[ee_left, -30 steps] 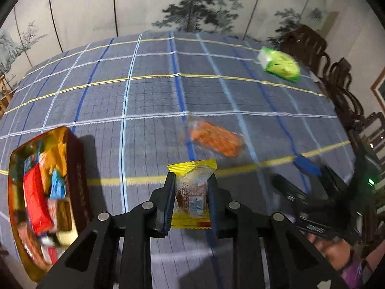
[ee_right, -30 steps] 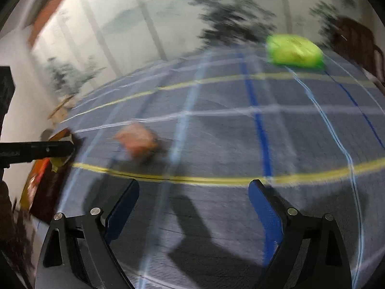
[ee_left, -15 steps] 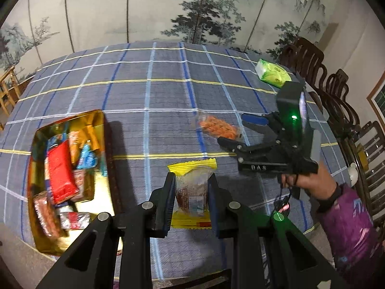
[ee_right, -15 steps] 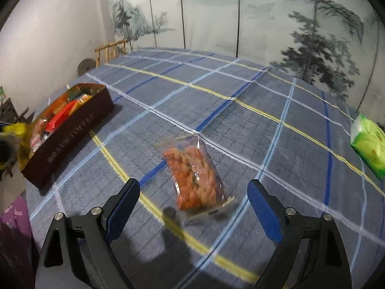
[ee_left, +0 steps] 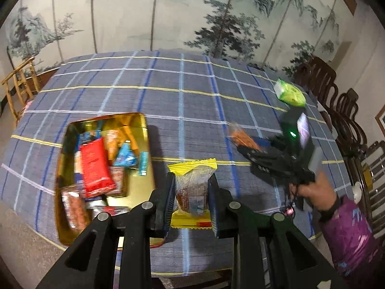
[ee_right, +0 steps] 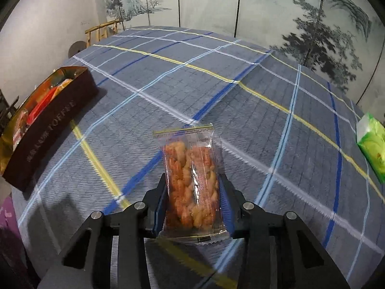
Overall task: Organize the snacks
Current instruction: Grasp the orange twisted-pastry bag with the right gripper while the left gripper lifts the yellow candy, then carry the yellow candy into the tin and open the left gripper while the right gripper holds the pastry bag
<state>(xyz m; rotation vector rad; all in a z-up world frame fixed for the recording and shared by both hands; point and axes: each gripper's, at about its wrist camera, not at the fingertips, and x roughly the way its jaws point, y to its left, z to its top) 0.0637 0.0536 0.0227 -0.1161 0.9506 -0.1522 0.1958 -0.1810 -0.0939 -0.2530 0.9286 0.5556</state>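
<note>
My left gripper (ee_left: 191, 193) is shut on a yellow-edged clear snack packet (ee_left: 192, 187), held above the table just right of the gold snack tin (ee_left: 144, 130). The tin holds several wrapped snacks, a red one (ee_left: 95, 163) on top. My right gripper (ee_right: 192, 197) has its jaws closing on a clear packet of orange twisted snacks (ee_right: 191, 180), and both pads touch its sides. In the left wrist view the right gripper (ee_left: 243, 148) sits at the right, with the orange packet (ee_left: 240, 137) blurred at its tip. From the right wrist view the tin (ee_right: 48, 130) lies at the far left.
A blue plaid cloth (ee_left: 182, 101) covers the round table. A green packet (ee_left: 290, 94) lies near the far right edge, also the green packet (ee_right: 373, 147) in the right wrist view. Dark wooden chairs (ee_left: 336, 110) stand along the right, a bamboo chair (ee_left: 19, 89) at the left. A painted screen stands behind.
My right gripper swung over the orange packet and closed its wide jaws onto it. My left gripper rose and shifted toward the tin, still holding the yellow-edged packet.
</note>
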